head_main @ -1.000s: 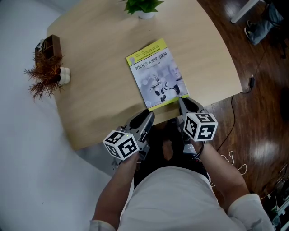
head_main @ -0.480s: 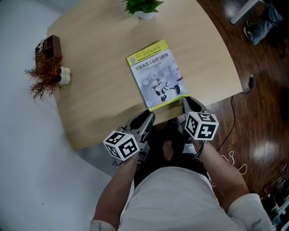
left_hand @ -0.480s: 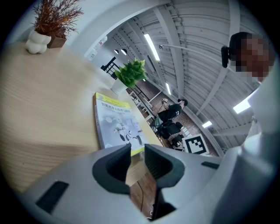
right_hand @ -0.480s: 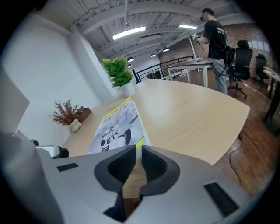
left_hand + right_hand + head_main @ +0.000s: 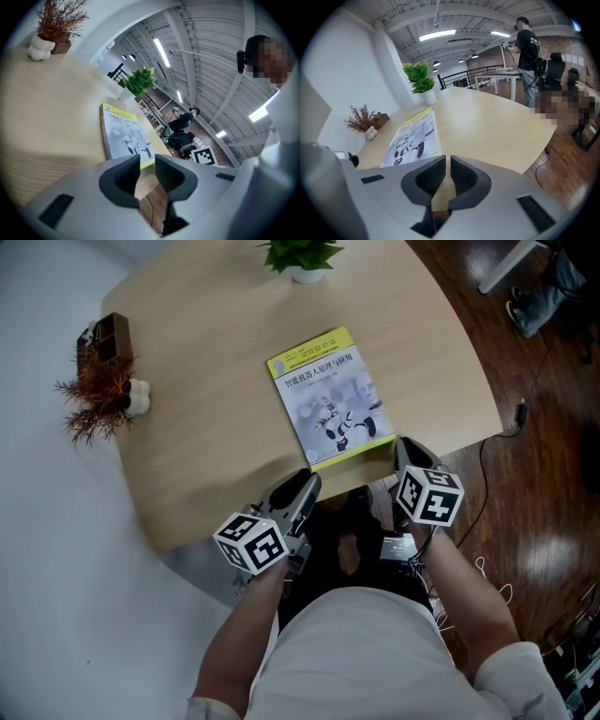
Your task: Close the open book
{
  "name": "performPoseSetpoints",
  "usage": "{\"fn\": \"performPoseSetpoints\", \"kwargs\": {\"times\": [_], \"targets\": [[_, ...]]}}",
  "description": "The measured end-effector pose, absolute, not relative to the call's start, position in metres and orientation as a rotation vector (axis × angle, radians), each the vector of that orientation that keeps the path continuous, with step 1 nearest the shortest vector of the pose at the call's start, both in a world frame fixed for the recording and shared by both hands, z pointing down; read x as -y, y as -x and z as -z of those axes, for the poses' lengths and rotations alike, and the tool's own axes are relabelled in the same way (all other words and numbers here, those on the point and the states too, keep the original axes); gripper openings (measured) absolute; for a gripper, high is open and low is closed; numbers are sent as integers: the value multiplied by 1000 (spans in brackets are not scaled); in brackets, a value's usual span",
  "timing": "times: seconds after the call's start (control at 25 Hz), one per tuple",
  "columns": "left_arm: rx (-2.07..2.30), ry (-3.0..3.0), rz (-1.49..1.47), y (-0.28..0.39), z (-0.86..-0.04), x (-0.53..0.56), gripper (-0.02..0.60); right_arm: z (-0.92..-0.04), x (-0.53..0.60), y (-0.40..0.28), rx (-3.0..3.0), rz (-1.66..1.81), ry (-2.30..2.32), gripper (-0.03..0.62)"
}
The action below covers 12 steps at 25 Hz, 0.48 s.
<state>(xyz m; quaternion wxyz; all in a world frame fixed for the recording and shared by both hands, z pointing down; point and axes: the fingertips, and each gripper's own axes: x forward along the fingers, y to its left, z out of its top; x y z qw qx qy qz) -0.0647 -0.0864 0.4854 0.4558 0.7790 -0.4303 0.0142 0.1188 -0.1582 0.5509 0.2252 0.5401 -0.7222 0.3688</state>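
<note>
head view: the book (image 5: 333,399) lies flat on the wooden table (image 5: 206,352) with its front cover up, printed title and robot picture showing. it is closed, near the table's near edge and towards its right side. judging by that, the task's step looks done and nothing is left to turn.

the left gripper (image 5: 302,486) sits at the table's near edge, just short of the book's near left corner and not touching it. the right gripper (image 5: 410,452) is just off the book's near right corner, also apart from it. we read both as parked: low, close to the person's lap, off the cover, so the book rests under its own weight.

left gripper view: jaws stand narrowly apart, with nothing between them; only the table edge, the floor and the book's near corner show through the gap. right gripper view: jaws are almost together, with only a thin slit, also empty. we take it neither is set for a grasp, which suits a finished close.

what each view adds:
- head view alone gives the layout: a potted plant (image 5: 300,254) at the far edge and a dried twig ornament (image 5: 94,395) at the left edge, both well apart from the book.
- gripper views alone give the jaw gaps; from above the marker cubes cover much of each gripper.
- the low angle of the gripper views shows the cover lying flat on the table, not sprung up.
- right gripper view shows a person (image 5: 528,51) standing far off in the room, unseen from above.
</note>
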Motion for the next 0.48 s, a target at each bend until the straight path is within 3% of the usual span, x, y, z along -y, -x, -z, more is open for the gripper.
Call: {"fn": "performPoseSetpoints", "kwargs": {"times": [0.48], "targets": [[1089, -1952, -8, 76, -473, 87, 74, -526, 160, -117, 2044, -865, -1465, 23]]}}
